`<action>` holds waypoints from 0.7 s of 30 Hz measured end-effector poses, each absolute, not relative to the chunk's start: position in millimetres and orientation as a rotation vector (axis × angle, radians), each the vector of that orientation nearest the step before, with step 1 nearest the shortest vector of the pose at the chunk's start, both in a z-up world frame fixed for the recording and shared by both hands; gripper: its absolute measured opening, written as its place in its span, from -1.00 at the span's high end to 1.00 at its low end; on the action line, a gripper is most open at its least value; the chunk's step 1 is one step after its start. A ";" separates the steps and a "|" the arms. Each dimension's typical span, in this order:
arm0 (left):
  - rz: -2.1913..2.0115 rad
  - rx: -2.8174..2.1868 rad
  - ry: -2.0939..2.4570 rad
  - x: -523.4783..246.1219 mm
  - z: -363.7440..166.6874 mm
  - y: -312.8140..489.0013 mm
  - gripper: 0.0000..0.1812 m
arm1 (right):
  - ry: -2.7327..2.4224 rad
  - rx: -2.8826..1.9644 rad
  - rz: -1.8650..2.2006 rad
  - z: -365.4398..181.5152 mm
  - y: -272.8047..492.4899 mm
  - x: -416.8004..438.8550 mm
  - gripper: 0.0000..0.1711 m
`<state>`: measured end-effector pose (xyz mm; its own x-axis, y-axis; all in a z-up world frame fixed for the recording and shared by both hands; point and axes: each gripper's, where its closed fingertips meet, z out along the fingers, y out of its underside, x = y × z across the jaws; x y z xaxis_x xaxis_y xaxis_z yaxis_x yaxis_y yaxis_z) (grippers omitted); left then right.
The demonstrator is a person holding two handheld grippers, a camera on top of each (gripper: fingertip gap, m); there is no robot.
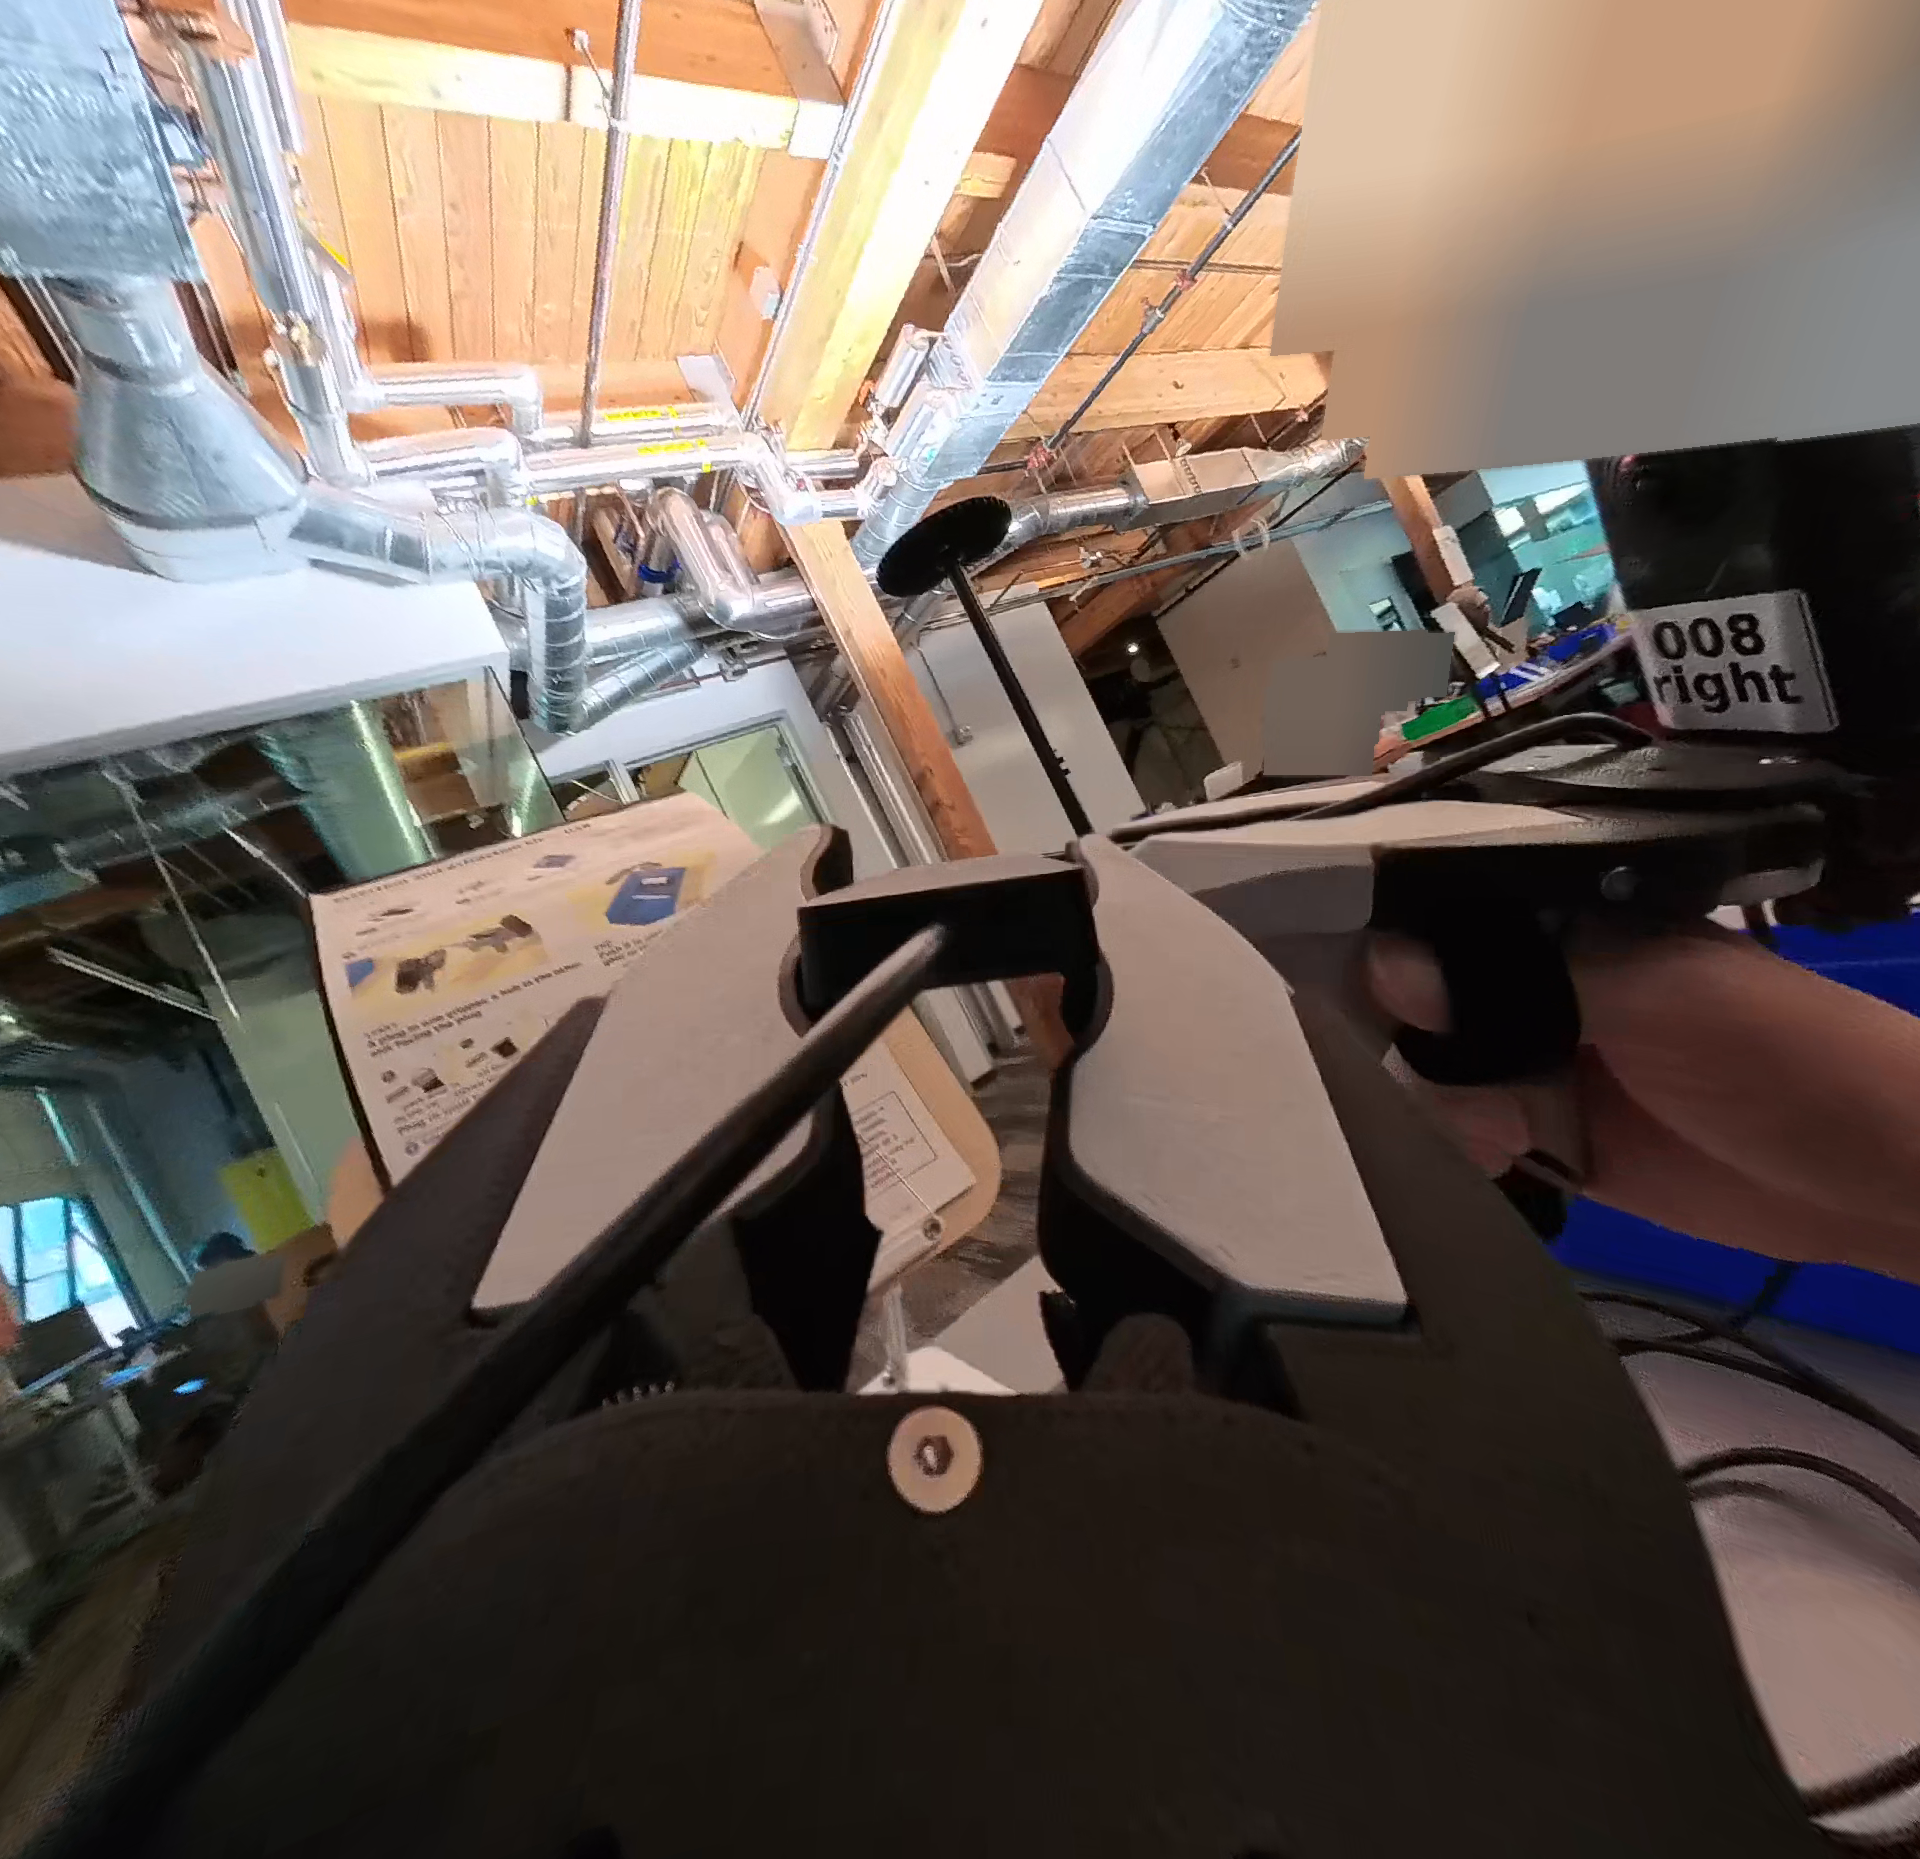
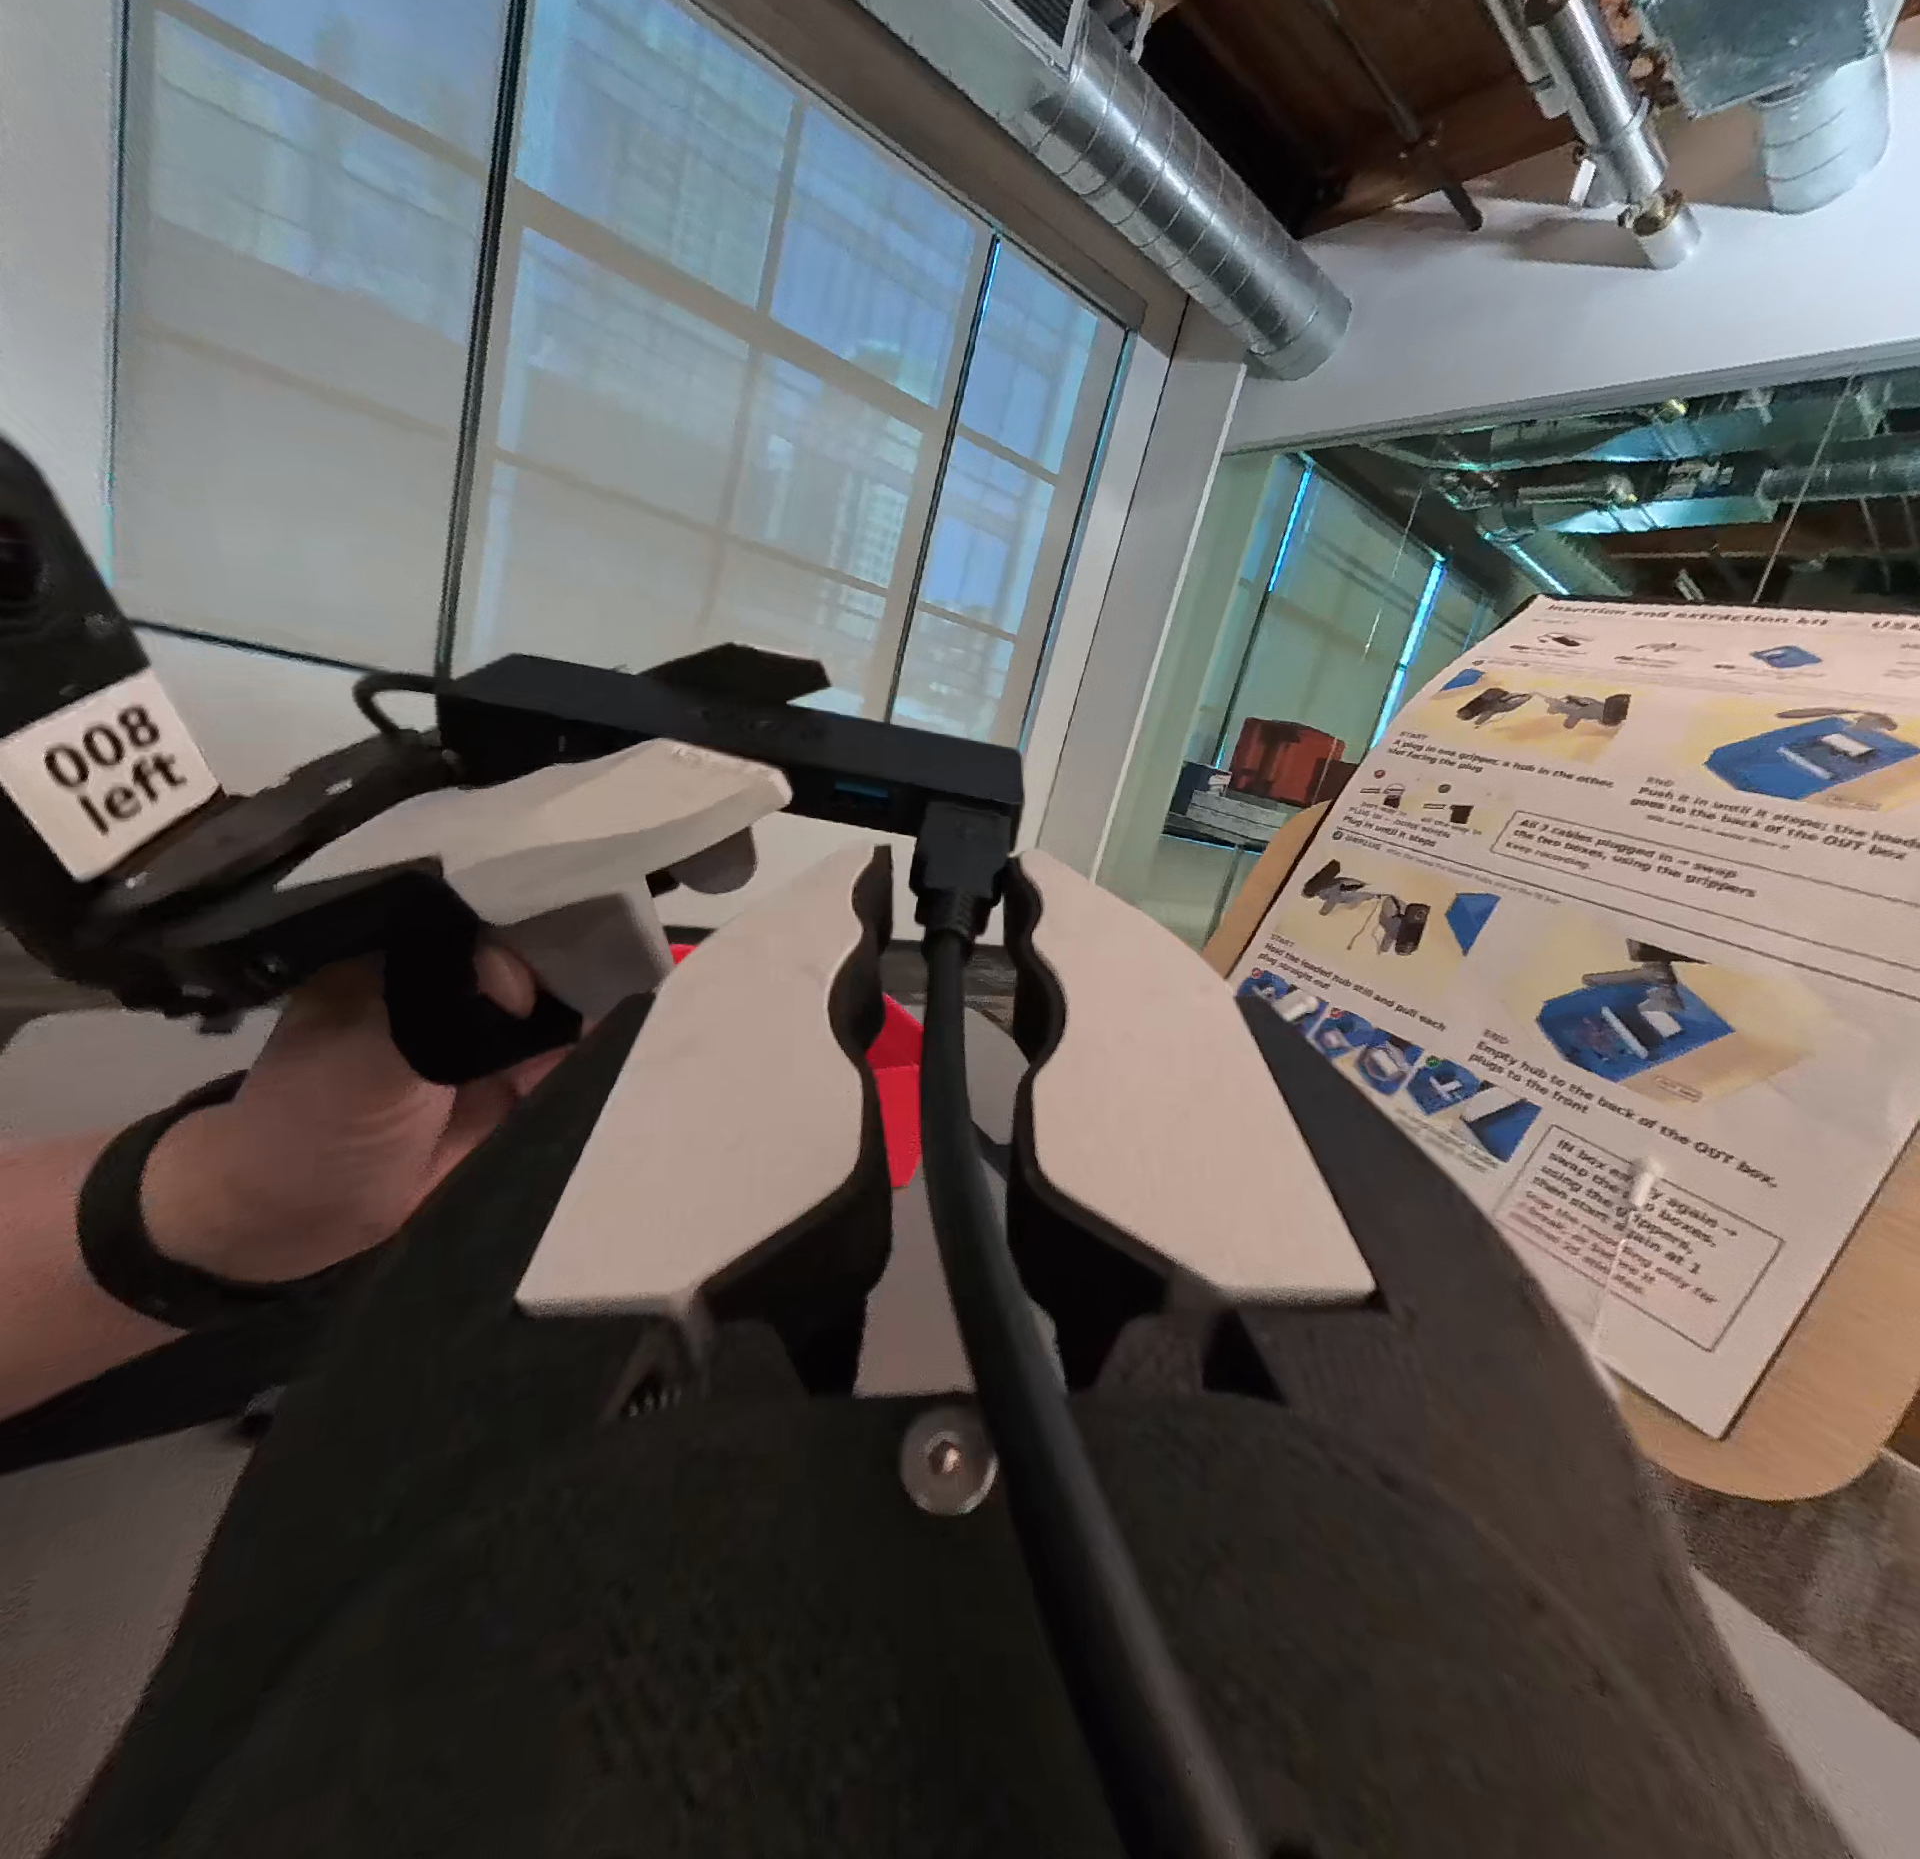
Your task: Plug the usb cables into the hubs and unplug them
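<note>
My left gripper is shut on a black USB hub, held end-on between its fingertips. The hub's own black lead runs back to the lower left. In the right wrist view the hub lies flat in the left gripper, with a blue port showing. A black USB plug sits in the hub's near end. My right gripper is closed around that plug, and its cable runs back between the fingers. Both grippers are raised above the table. The right gripper also shows in the left wrist view.
An instruction sheet on a wooden board stands to the right; it also shows in the left wrist view. A red object lies below the grippers. A blue bin and loose cables sit on the white table. Left tips to right tips: about 4 centimetres.
</note>
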<state>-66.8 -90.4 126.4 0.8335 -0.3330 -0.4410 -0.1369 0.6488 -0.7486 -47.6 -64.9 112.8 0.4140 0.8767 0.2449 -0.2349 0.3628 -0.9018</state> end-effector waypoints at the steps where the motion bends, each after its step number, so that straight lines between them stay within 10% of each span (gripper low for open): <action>1: -0.105 -0.859 0.596 -66.0 126.1 -91.7 0.57 | -0.831 -0.918 0.862 113.8 -65.5 -46.6 0.78; 15: -0.677 -1.316 0.562 -28.9 70.7 -57.3 0.29 | -0.800 -0.770 0.525 132.3 -58.5 -14.5 0.80; 21: -1.316 -1.429 1.135 35.3 12.1 -119.4 0.89 | -0.924 -0.747 0.353 126.4 -34.9 3.5 0.80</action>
<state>35.3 -119.4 12.1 0.0282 -0.9768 0.2122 -0.0663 -0.2137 -0.9747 3.5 -34.9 126.4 0.5704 0.5723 0.5891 0.0336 0.7004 -0.7130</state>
